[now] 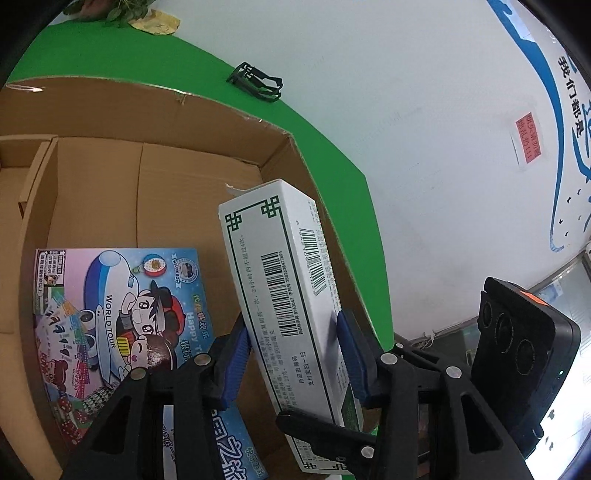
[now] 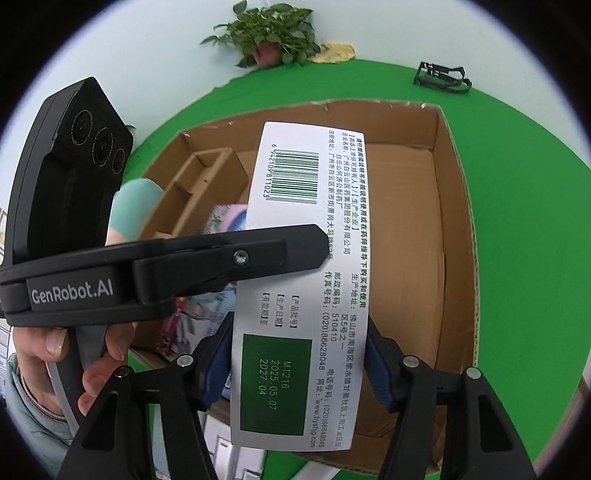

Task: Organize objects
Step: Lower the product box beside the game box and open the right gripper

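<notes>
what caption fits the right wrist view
Both grippers, right and left, hold a white carton over an open cardboard box.

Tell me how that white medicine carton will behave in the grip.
The white medicine carton looks like thin card, so probably light and crushable if both grippers squeeze hard. Its glossy faces may slip against the left gripper pads. It is long, so held at one end by the right gripper it may swing.

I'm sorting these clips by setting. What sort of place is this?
Probably an office or lab staged for recording: a green-covered table, a slogan-painted white wall and a potted plant.
</notes>
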`<state>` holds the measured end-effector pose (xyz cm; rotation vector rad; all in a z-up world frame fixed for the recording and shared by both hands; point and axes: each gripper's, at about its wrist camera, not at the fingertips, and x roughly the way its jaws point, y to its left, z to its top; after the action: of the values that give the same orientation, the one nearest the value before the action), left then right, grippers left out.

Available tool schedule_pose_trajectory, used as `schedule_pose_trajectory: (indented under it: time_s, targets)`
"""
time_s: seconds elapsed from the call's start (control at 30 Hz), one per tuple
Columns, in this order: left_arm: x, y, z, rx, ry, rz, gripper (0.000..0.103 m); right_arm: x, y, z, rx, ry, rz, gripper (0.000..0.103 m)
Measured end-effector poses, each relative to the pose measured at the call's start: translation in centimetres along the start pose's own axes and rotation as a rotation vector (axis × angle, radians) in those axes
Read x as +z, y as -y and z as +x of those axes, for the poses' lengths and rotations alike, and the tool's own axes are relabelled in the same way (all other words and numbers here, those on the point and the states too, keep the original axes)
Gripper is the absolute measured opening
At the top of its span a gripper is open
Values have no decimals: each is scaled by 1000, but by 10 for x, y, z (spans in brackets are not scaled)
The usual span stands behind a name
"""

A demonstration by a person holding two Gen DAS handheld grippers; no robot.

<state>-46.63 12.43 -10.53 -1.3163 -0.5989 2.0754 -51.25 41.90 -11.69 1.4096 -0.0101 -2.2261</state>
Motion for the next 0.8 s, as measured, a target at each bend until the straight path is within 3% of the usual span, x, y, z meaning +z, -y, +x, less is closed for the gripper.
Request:
schedule_pose_trajectory:
  time_s: [0.13,0.23,0.33,0.43,0.6,0.8]
  targets:
    - [0,-9,16,30,-20,0,48,-21,-5,-10,-23,-27,41,62]
    - [0,-16,24,98,-30,0,49,-15,-1,10,-66,-63,75,62]
    - [-1,-18,16,119,-2,0,57,-16,7,27,-112,-102,104,62]
    - [-2,-15,3,150,44,33,59,-23,16,34,-122,-133,142,62]
    - [-5,-8,-18,193,72,73,59,-27,7,29,-120,-138,71,71]
    - [-21,-7,-43,231,84,97,59,-22,5,15,-145,-99,5,73]
